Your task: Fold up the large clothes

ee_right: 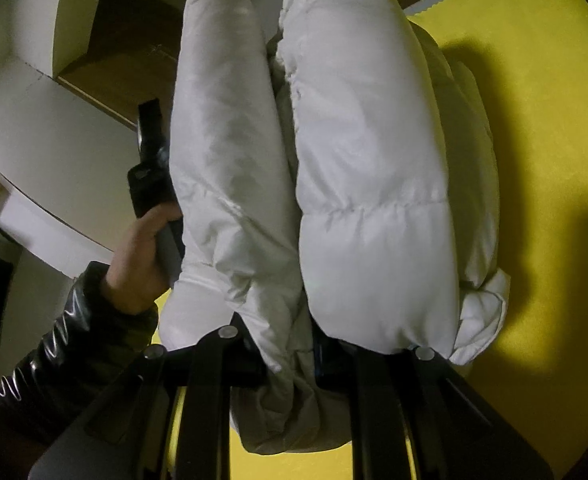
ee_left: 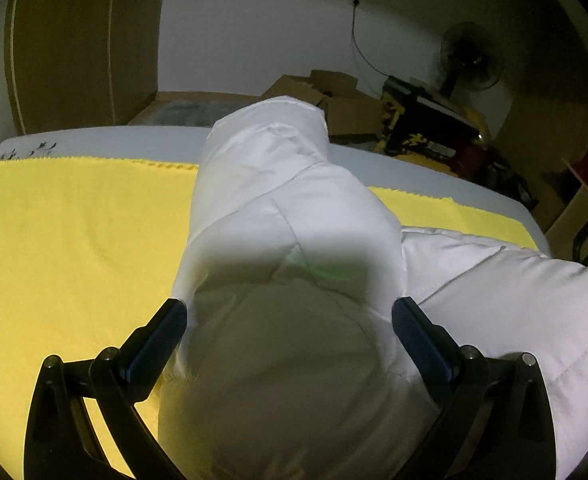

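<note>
Cloth, yellow, covers the table; the left gripper stands wide around a bulge of the white puffer jacket lying on it; the right gripper pinches a jacket fold.

a white wall, a brown wardrobe, cardboard boxes and a dark fan sit in dim light.

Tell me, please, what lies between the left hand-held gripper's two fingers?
In the left wrist view, a puffy fold of the white jacket fills the gap between the fingers.
</note>
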`<state>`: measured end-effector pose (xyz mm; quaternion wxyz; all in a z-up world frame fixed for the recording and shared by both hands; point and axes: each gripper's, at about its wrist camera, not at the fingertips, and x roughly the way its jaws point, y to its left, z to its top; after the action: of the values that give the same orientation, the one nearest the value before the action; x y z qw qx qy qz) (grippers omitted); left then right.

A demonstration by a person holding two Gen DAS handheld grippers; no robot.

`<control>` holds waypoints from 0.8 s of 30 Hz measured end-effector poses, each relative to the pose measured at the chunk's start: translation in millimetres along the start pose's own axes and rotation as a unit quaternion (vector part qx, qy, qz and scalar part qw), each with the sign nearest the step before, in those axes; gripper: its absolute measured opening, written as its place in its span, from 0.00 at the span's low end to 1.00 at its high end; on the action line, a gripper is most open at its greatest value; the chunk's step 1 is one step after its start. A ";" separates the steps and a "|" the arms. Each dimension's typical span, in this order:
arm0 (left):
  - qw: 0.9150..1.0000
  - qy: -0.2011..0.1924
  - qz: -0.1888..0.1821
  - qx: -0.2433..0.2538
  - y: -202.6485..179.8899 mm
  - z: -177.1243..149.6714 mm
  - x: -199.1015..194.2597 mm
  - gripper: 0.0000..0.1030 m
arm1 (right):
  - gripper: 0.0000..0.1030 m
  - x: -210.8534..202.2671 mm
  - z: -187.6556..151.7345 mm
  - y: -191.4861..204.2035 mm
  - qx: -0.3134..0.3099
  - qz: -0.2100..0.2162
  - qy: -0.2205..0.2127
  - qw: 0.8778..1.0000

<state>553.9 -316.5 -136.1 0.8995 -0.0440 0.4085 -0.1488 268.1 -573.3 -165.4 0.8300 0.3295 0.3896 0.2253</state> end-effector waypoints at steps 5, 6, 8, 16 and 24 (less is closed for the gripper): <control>1.000 -0.002 0.025 0.013 -5.5 -2.0 9.1 1.00 | 0.14 5.5 -3.1 9.0 0.001 -0.001 0.003 1.000; 1.000 -0.001 0.025 0.013 -4.5 -1.3 11.0 1.00 | 0.14 4.3 -0.5 9.3 0.002 0.002 0.003 1.000; 1.000 0.006 0.023 0.010 -2.6 -1.0 15.6 1.00 | 0.13 5.5 1.6 8.0 0.002 0.006 0.003 1.000; 1.000 0.027 0.005 -0.005 6.0 -3.5 21.9 1.00 | 0.13 8.5 0.9 3.5 0.008 0.018 0.007 1.000; 0.999 0.034 0.002 -0.008 8.9 -2.7 24.2 1.00 | 0.13 6.8 -0.9 -0.8 0.006 0.017 0.001 1.000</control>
<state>569.0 -315.3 -157.2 0.8850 -0.0458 0.4400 -0.1453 271.5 -569.2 -169.8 0.8238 0.3409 0.3856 0.2376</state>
